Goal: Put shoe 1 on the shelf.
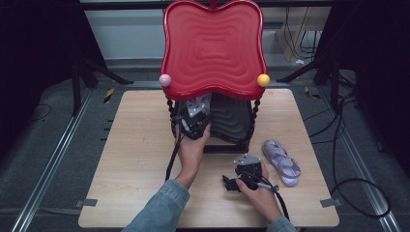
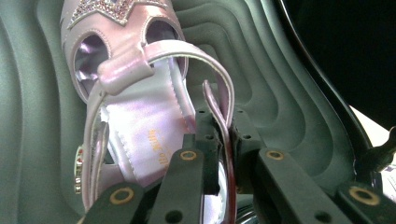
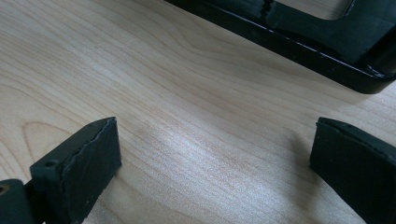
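A lilac sandal (image 2: 135, 121) with a glittery toe piece lies on the dark ribbed lower tray (image 2: 289, 93) of a two-level stand. My left gripper (image 2: 219, 126) is shut on the thin heel strap of that sandal, the strap pinched between its black jaws. From above, the left gripper (image 1: 196, 116) reaches in under the stand's red top tray (image 1: 212, 43). A second lilac sandal (image 1: 282, 162) lies on the wooden table to the right of the stand. My right gripper (image 1: 232, 182) rests low over the table near the front, jaws wide open with bare wood between them (image 3: 210, 140).
The stand has a pink ball (image 1: 165, 79) and a yellow ball (image 1: 263, 80) at the red tray's front corners, twisted black posts, and a black base frame (image 3: 299, 42) just beyond my right gripper. The wooden table (image 1: 135, 159) has open room on its left. Cables lie on the floor at right.
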Action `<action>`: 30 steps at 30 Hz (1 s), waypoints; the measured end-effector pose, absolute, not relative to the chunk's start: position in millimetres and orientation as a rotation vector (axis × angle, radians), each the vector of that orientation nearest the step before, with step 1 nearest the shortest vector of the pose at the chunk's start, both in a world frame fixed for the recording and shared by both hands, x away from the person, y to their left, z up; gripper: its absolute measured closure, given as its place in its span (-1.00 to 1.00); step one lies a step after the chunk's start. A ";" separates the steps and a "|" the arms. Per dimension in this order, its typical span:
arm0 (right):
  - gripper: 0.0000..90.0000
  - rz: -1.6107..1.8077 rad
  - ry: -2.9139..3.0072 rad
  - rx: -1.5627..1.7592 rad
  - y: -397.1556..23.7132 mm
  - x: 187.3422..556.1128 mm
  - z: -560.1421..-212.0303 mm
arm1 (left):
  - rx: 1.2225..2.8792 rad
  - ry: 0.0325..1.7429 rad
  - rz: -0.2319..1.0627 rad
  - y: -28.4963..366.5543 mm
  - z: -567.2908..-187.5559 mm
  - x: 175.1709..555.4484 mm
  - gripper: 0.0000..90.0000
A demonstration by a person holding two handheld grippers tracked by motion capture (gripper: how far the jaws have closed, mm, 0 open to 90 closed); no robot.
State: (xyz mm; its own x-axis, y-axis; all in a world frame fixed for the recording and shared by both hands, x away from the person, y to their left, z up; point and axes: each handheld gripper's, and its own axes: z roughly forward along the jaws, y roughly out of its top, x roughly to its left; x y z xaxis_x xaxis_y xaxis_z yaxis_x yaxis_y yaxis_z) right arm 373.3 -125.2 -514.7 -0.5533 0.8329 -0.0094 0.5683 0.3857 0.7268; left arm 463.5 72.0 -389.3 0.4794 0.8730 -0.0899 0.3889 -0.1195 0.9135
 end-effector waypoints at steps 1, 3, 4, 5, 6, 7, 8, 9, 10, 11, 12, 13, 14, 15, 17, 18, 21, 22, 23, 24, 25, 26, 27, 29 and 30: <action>-0.95 0.974 2.276 1.214 -125.2 373.3 -514.7 | 1.712 1.086 0.592 72.2 -389.3 463.6 0.85; -0.95 0.974 2.276 1.214 -125.2 373.3 -514.7 | 1.708 1.087 0.584 72.3 -389.2 463.7 0.82; -0.95 0.974 2.276 1.215 -125.2 373.3 -514.7 | 1.709 1.088 0.584 72.2 -389.2 463.6 0.81; -0.95 0.974 2.276 1.214 -125.2 373.3 -514.7 | 1.712 1.087 0.582 72.0 -389.2 463.7 0.80; -0.95 0.974 2.276 1.214 -125.2 373.2 -514.7 | 1.712 1.086 0.580 71.8 -389.4 463.6 0.78; -0.95 0.974 2.276 1.215 -125.2 373.2 -514.7 | 1.709 1.093 0.577 71.1 -389.4 463.0 0.77; -0.95 0.974 2.276 1.216 -125.2 373.2 -514.7 | 1.706 1.097 0.570 70.4 -389.6 462.6 0.77; -0.95 0.974 2.276 1.214 -125.2 373.2 -514.7 | 1.710 1.095 0.574 70.5 -389.5 462.6 0.77; -0.95 0.974 2.276 1.217 -125.2 373.1 -514.6 | 1.711 1.095 0.574 70.6 -389.4 462.6 0.77; -0.95 0.976 2.275 1.216 -125.2 373.2 -514.8 | 1.714 1.096 0.573 70.6 -389.3 462.7 0.76; -0.95 0.974 2.276 1.216 -125.2 373.1 -514.7 | 1.714 1.096 0.572 70.6 -389.3 462.8 0.76; -0.95 0.974 2.275 1.217 -125.2 373.1 -514.6 | 1.725 1.081 0.585 71.4 -389.3 463.7 0.75; -0.95 0.974 2.276 1.216 -125.2 373.1 -514.6 | 1.722 1.088 0.580 70.5 -389.5 463.1 0.73; -0.95 0.976 2.275 1.216 -125.2 373.1 -514.8 | 1.720 1.092 0.575 69.9 -389.6 462.7 0.72; -0.95 0.976 2.275 1.216 -125.2 373.1 -514.8 | 1.719 1.086 0.577 69.7 -389.5 462.5 0.69; -0.95 0.976 2.275 1.216 -125.2 373.1 -514.8 | 1.718 1.085 0.580 69.6 -389.4 462.4 0.67; -0.95 0.975 2.274 1.215 -125.3 373.1 -514.8 | 1.697 1.082 0.584 69.2 -387.7 460.7 0.59; -0.95 0.975 2.274 1.216 -125.2 373.1 -514.8 | 1.704 1.066 0.600 70.6 -386.3 460.6 0.58; -0.95 0.975 2.275 1.216 -125.3 373.1 -514.8 | 1.702 1.064 0.601 70.8 -385.4 459.8 0.56; -0.95 0.973 2.275 1.216 -125.3 373.0 -514.7 | 1.699 1.063 0.599 70.9 -384.7 458.9 0.55; -0.95 0.975 2.274 1.215 -125.3 373.1 -514.8 | 1.700 1.060 0.600 71.0 -383.8 457.9 0.51; -0.95 0.975 2.274 1.216 -125.2 373.1 -514.8 | 1.694 1.070 0.589 70.1 -383.2 456.2 0.49; -0.95 0.975 2.274 1.215 -125.3 373.1 -514.8 | 1.693 1.062 0.597 70.4 -381.7 454.5 0.48; -0.95 0.971 2.274 1.215 -125.4 373.1 -514.8 | 1.691 1.052 0.608 71.4 -378.2 450.7 0.44; -0.95 0.971 2.274 1.215 -125.4 373.1 -514.8 | 1.689 1.046 0.612 71.9 -376.6 449.1 0.42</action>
State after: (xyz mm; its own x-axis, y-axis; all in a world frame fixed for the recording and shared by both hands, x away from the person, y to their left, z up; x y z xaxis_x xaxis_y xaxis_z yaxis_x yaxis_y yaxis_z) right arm 373.1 -125.4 -514.8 -0.5515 0.8341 -0.0121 0.5683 0.3863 0.7265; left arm 449.1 71.9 -376.6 0.4948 0.8649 -0.0838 0.3506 -0.1104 0.9300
